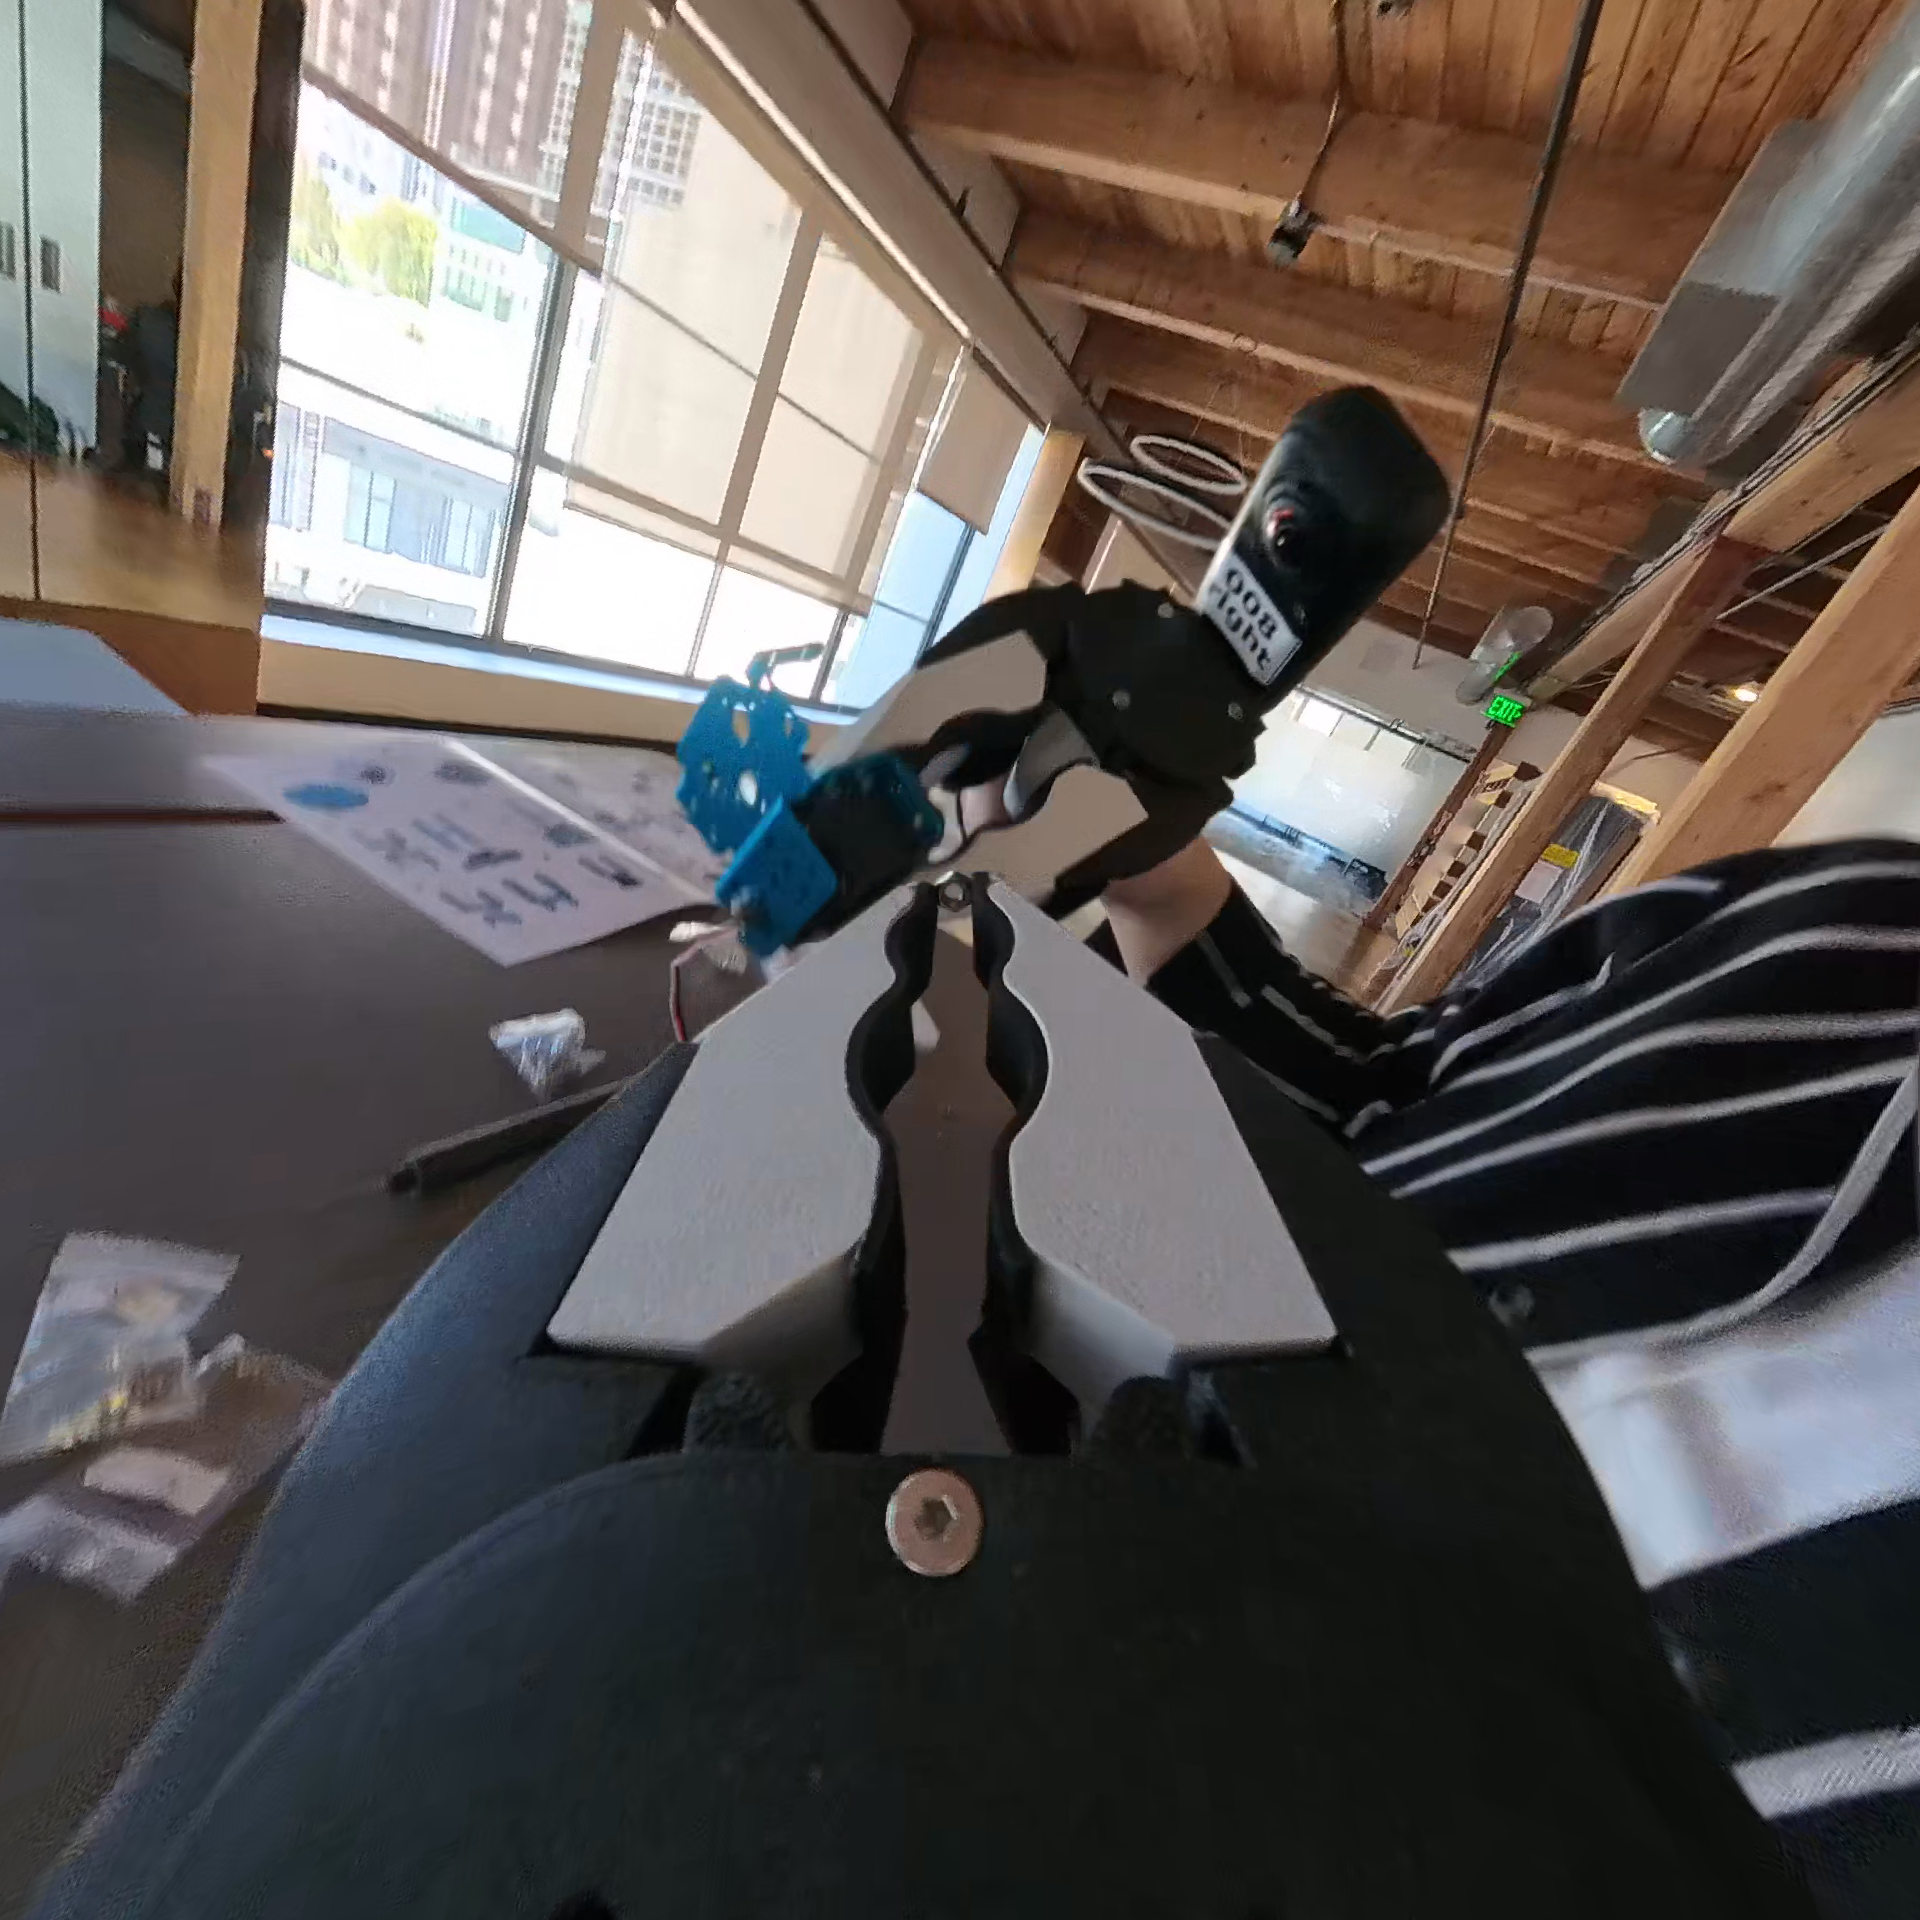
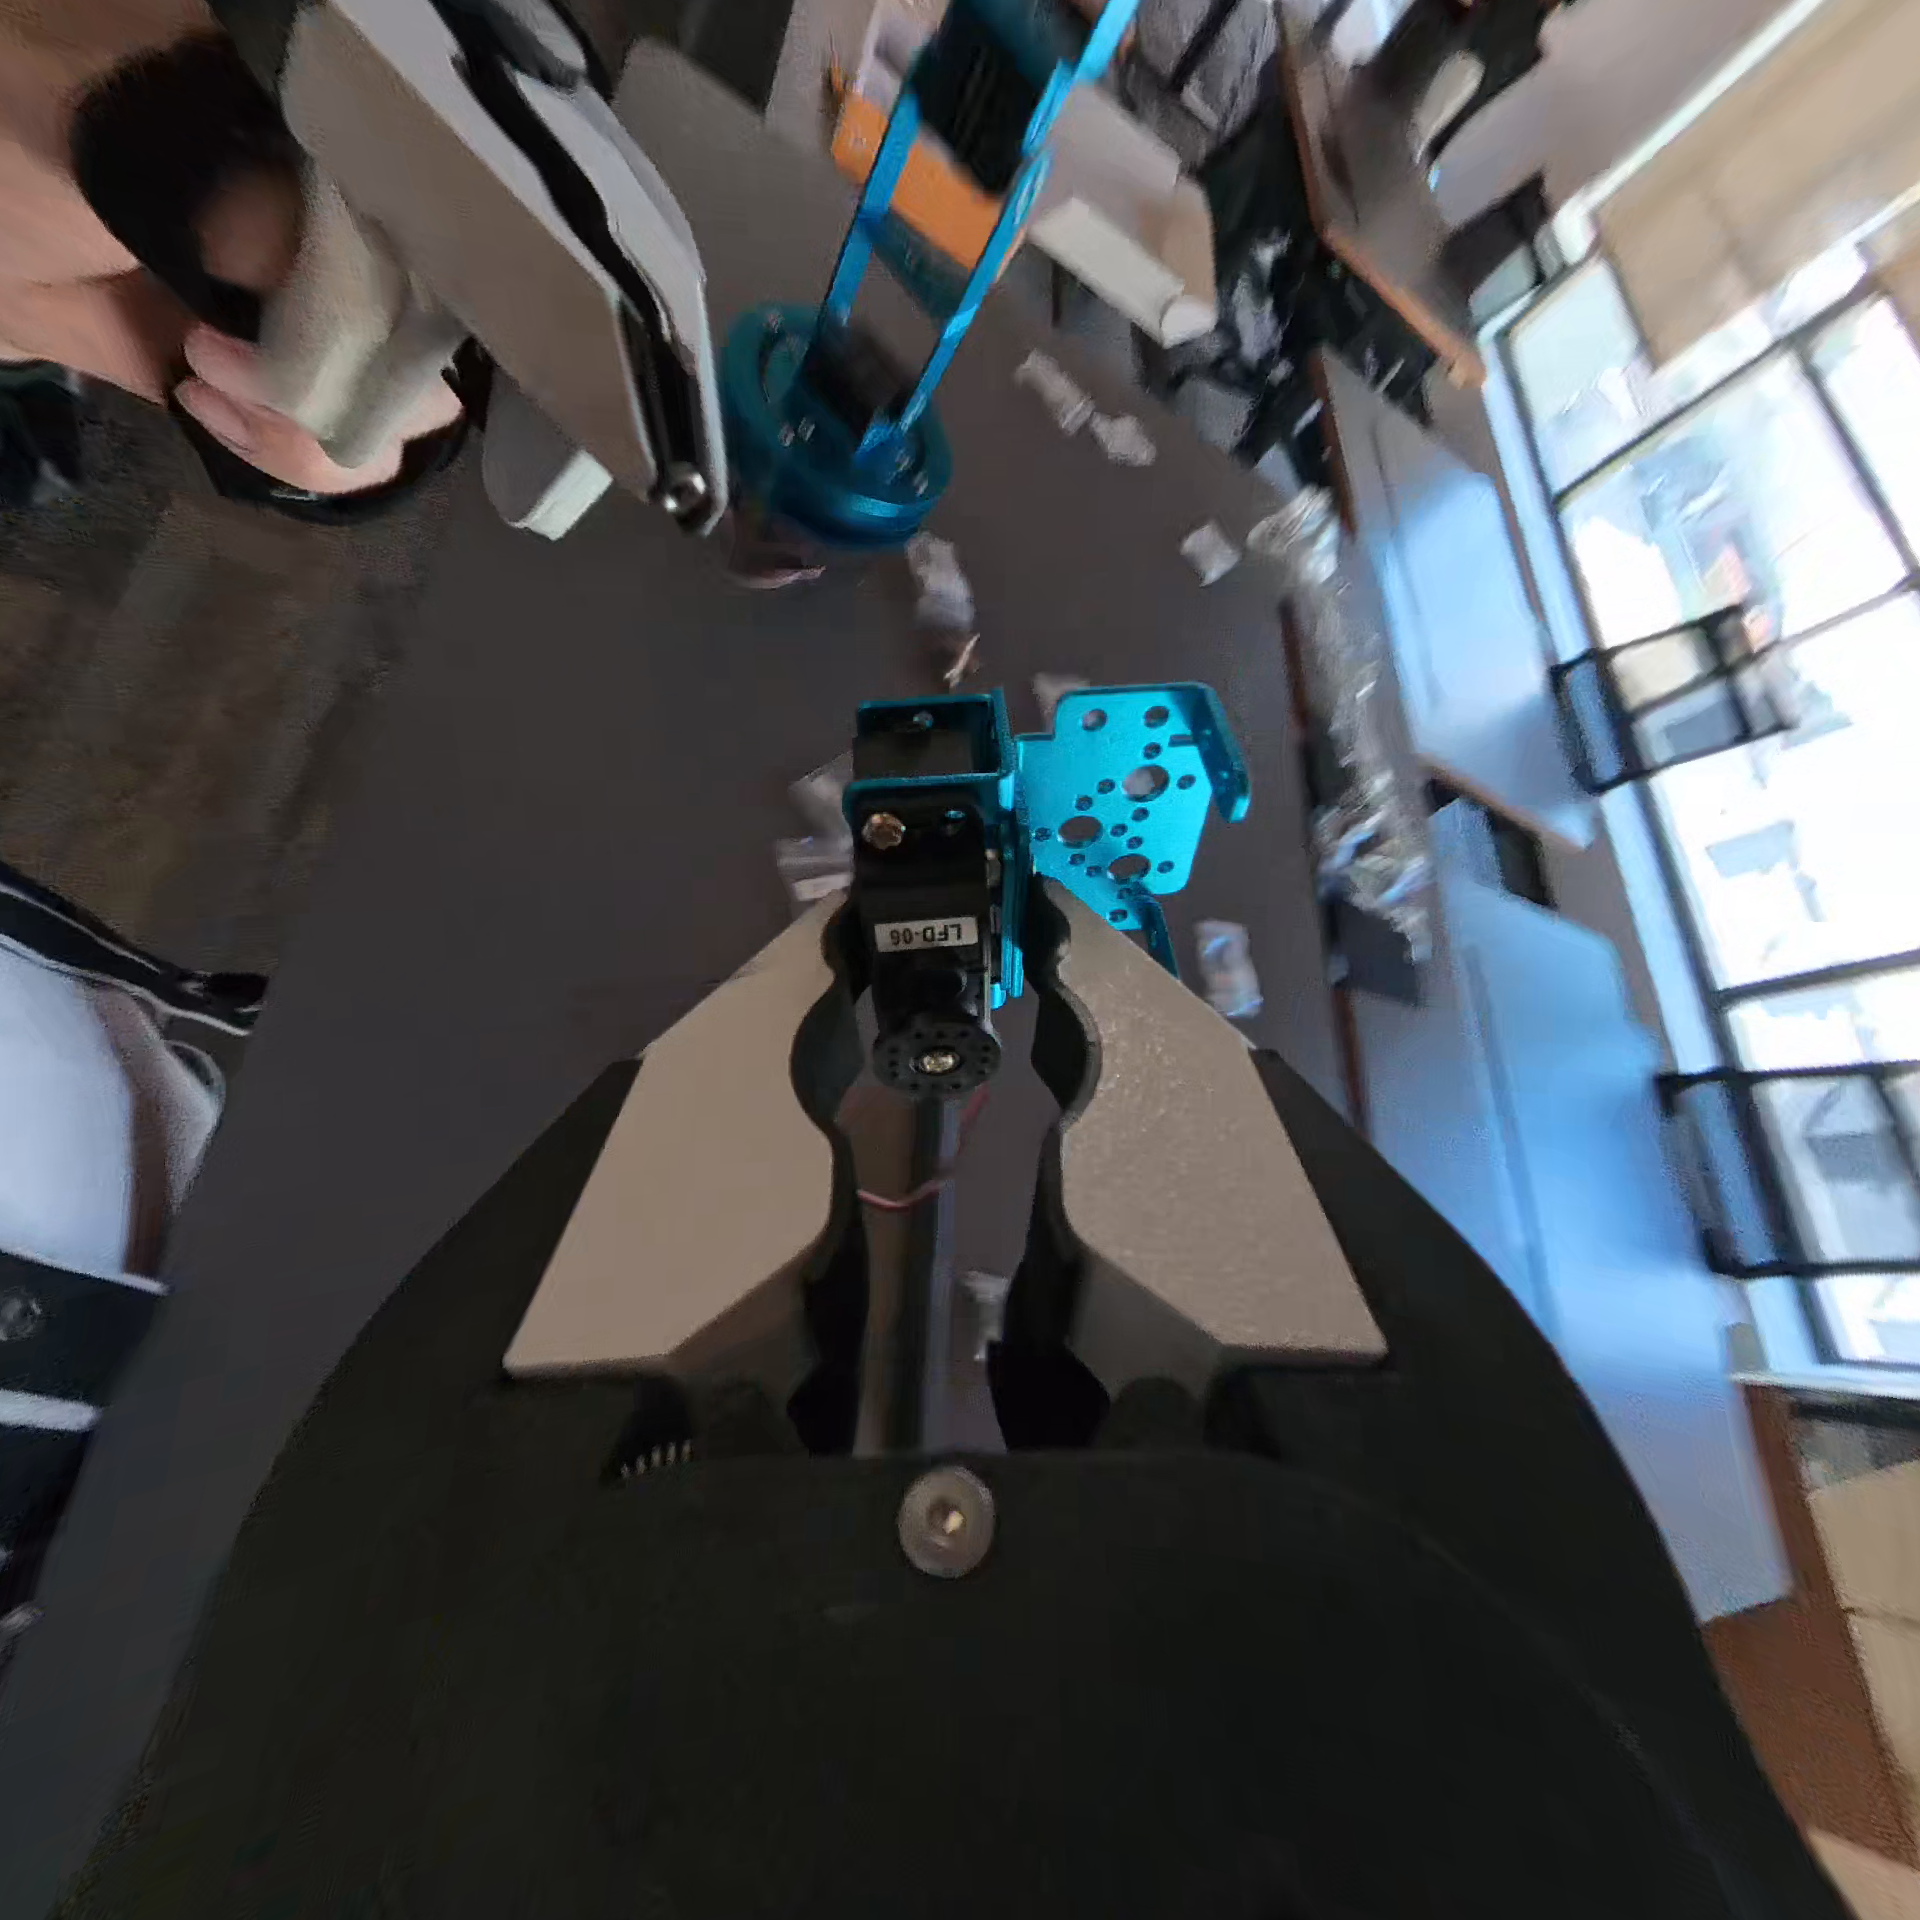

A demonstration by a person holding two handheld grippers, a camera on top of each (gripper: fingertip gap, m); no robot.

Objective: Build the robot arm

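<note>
The right gripper [image 2: 940, 925], its two pale grey fingers lined with black wavy pads, is clenched on a black servo motor [image 2: 928, 940] bolted into a blue anodised metal bracket [image 2: 1127, 805] pierced with round holes. The motor sits between the fingertips with its black round horn [image 2: 935, 1060] facing the camera and a thin red wire [image 2: 914, 1195] trailing back between the fingers. A white label is stuck on the motor's body.

In the left wrist view the same assembly, the motor [image 1: 878, 831] and bracket [image 1: 743, 769], hangs above a dark brown tabletop [image 1: 208, 1039], held in the right gripper [image 1: 883, 753], whose black body carries a camera and a white sticker. A person's bare hand and a black-and-white striped sleeve [image 1: 1558, 1039] are behind it.

The left gripper [image 1: 954, 896] pinches a small silver hex nut [image 1: 953, 891] at the very tips of its fingers, just beside the lower edge of the motor assembly; whether nut and assembly touch cannot be told. From the right wrist view the left gripper [image 2: 691, 488] shows the nut as a small shiny bead [image 2: 683, 486] at its tip.

On the table lie a white printed instruction sheet [image 1: 468, 831], several clear plastic bags of small parts [image 1: 104, 1351], and a thin dark rod [image 1: 499, 1143]. Farther off, in the right wrist view, stands a blue round metal base with upright blue struts [image 2: 842, 457]. Large windows [image 1: 520, 416] line the room under a timber ceiling.
</note>
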